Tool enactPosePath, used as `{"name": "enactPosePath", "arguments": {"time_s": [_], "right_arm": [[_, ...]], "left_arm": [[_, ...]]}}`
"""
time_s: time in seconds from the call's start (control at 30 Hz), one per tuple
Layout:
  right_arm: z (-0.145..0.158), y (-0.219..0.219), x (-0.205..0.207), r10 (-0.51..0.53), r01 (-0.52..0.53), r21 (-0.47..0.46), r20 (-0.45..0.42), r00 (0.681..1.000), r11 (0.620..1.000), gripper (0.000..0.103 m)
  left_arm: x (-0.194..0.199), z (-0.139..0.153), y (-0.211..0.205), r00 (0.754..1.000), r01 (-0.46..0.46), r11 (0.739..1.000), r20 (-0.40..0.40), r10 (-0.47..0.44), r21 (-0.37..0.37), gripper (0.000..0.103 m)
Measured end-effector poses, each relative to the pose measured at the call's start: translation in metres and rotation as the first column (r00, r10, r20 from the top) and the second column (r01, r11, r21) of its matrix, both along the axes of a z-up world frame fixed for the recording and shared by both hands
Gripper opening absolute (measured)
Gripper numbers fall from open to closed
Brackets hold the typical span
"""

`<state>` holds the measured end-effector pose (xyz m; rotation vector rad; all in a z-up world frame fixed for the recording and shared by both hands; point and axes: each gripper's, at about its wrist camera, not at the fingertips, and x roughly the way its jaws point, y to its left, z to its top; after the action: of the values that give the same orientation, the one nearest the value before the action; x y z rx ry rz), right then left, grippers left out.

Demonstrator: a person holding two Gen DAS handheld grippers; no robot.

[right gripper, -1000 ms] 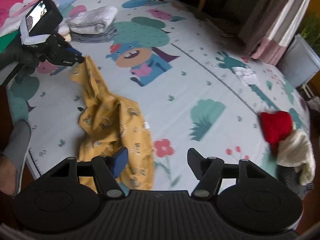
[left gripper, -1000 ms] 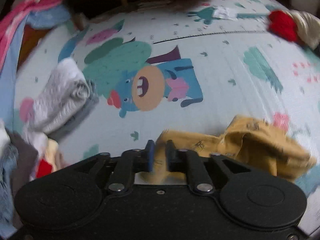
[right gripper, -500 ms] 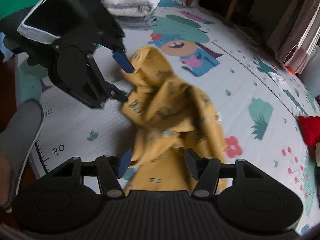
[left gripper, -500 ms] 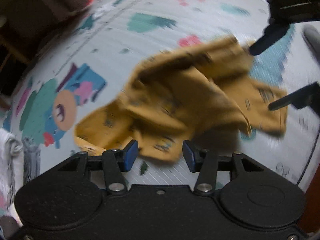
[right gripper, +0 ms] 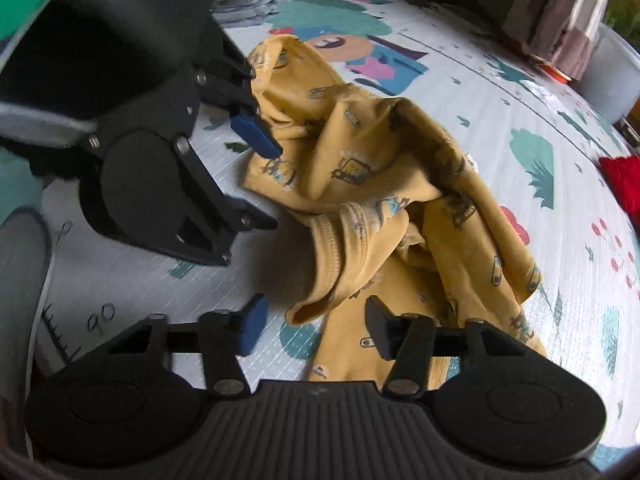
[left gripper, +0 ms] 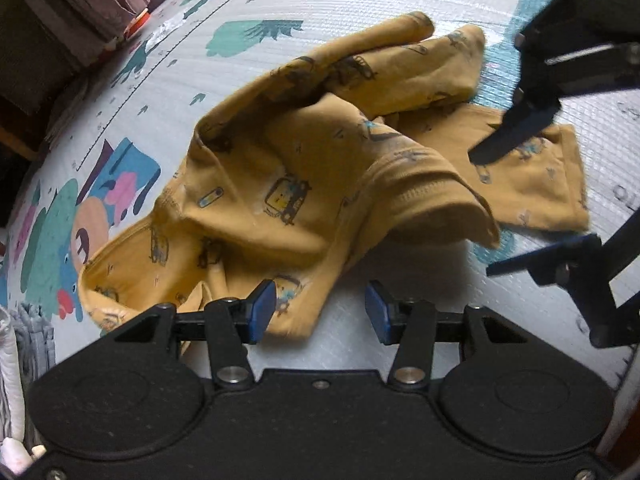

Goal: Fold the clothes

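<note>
Soft mustard shirt [left gripper: 288, 184] lay crumpled on the ribbed play mat [left gripper: 280, 52]; left gripper [left gripper: 320, 306] gaped empty over its hem, right gripper [right gripper: 316, 322] closing, jaws around a ribbed cuff, not pinching

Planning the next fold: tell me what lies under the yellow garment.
The yellow garment lies crumpled on the printed play mat, whose patterns show all around it. Whatever is beneath its bunched folds is covered and cannot be seen.
</note>
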<state>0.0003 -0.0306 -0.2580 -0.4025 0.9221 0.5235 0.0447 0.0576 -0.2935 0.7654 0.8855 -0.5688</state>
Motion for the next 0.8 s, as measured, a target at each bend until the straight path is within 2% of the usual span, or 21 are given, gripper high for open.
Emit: {"name": "enactPosePath", "arguments": {"time_s": [0.23, 0.3, 0.37, 0.4, 0.6, 0.7, 0.77, 0.8], "right_arm": [[-0.007, -0.002, 0.009, -0.038, 0.038, 0.054, -0.003, 0.999, 0.998, 0.046], [-0.007, -0.006, 0.013, -0.076, 0.075, 0.067, 0.012, 0.997, 0.995, 0.037], [-0.003, -0.014, 0.021, -0.147, 0.145, 0.091, 0.014, 0.989, 0.985, 0.018], [-0.001, -0.018, 0.025, -0.184, 0.182, 0.106, 0.011, 0.983, 0.978, 0.014], [0.024, -0.039, 0.048, -0.239, 0.225, 0.17, 0.065, 0.969, 0.959, 0.012], [0.033, -0.048, 0.053, -0.264, 0.245, 0.2, 0.075, 0.962, 0.949, 0.012], [0.036, -0.053, 0.054, -0.274, 0.253, 0.212, 0.08, 0.958, 0.944, 0.012], [0.036, -0.054, 0.052, -0.272, 0.25, 0.209, 0.081, 0.959, 0.945, 0.012]], "left_arm": [[0.018, -0.004, 0.0, 0.998, -0.049, 0.997, 0.028, 0.051, -0.058, 0.05], [0.023, -0.002, 0.001, 0.995, -0.072, 0.995, 0.058, 0.076, -0.068, 0.05], [0.027, -0.001, 0.003, 0.994, -0.087, 0.993, 0.063, 0.093, -0.079, 0.05], [0.025, -0.001, 0.002, 0.995, -0.072, 0.995, 0.065, 0.076, -0.075, 0.05], [0.005, -0.004, -0.006, 0.997, -0.005, 0.998, 0.072, 0.01, -0.068, 0.053], [-0.005, -0.009, -0.012, 0.992, 0.008, 1.0, 0.124, -0.007, -0.008, 0.057], [-0.005, -0.01, -0.013, 0.99, 0.003, 1.0, 0.142, -0.006, 0.016, 0.057], [-0.002, -0.009, -0.013, 0.99, 0.002, 1.0, 0.14, -0.006, 0.031, 0.044]]}}
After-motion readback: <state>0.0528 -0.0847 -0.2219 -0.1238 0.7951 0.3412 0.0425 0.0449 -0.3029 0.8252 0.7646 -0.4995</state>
